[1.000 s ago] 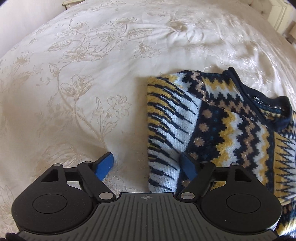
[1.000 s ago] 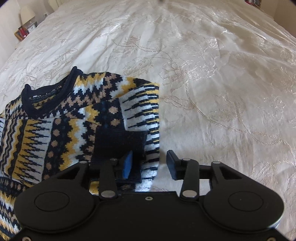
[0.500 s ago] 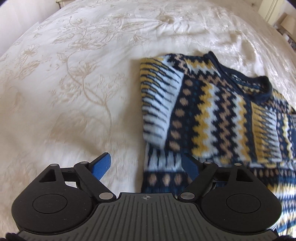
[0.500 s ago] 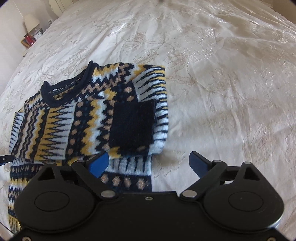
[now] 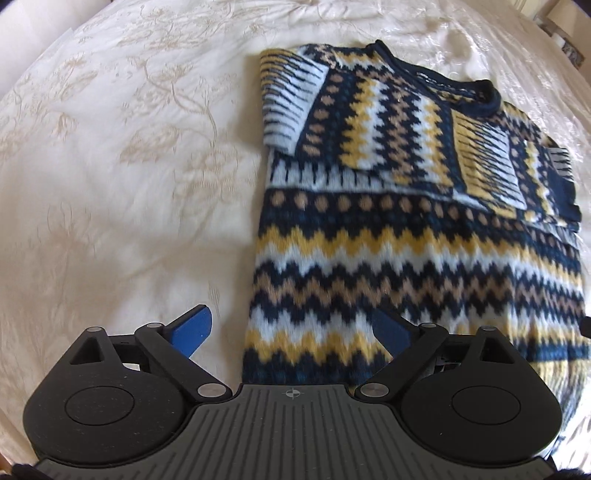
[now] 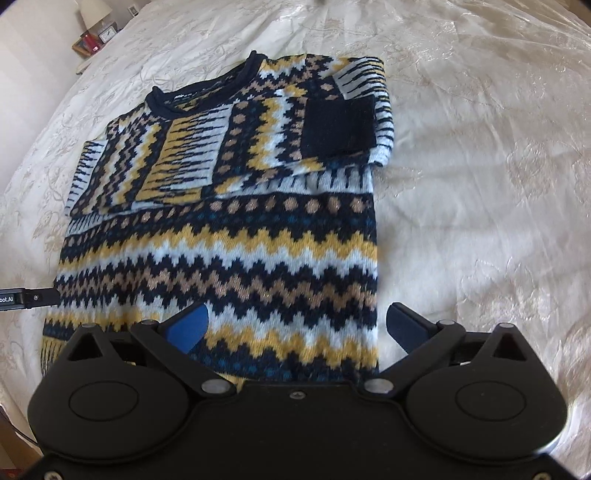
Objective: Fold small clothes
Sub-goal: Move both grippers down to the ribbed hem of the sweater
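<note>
Cream satin bedspread [image 5: 110,184], woven with pale floral sprays, covering the whole bed and filling both views.

Spread flat on it, a knitted sweater [image 5: 406,251] in navy, yellow, tan and pale blue zigzag bands, hem toward the cameras, rolled navy collar [image 6: 207,92] at the far end. Both sleeves folded inward across the chest: one sleeve [image 6: 343,122] ending in a plain navy cuff, lying on the side nearer the right gripper; the other sleeve [image 5: 291,99] laid over the opposite shoulder. Lower body of the garment unfolded, lying smooth.

Nearest the lens in the left wrist view, the left gripper [image 5: 291,328], pointing steeply down at the sweater's left edge near the hem. Blue fingers [image 5: 192,326] spread wide and opening further, one over bare bedspread, the other over the knit, gripping nothing.

Same pose for the right gripper [image 6: 299,325] in its own view, over the sweater's right edge near the hem. Its fingers [image 6: 188,326] also wide and opening, one above the knit, one above the bedspread, nothing clamped.

Poking in at the left edge of the right wrist view, a black part of the left gripper, beside the sweater's far border.

Far off past the bed's corner, a lamp [image 6: 94,9] and small items, too small to tell apart.
</note>
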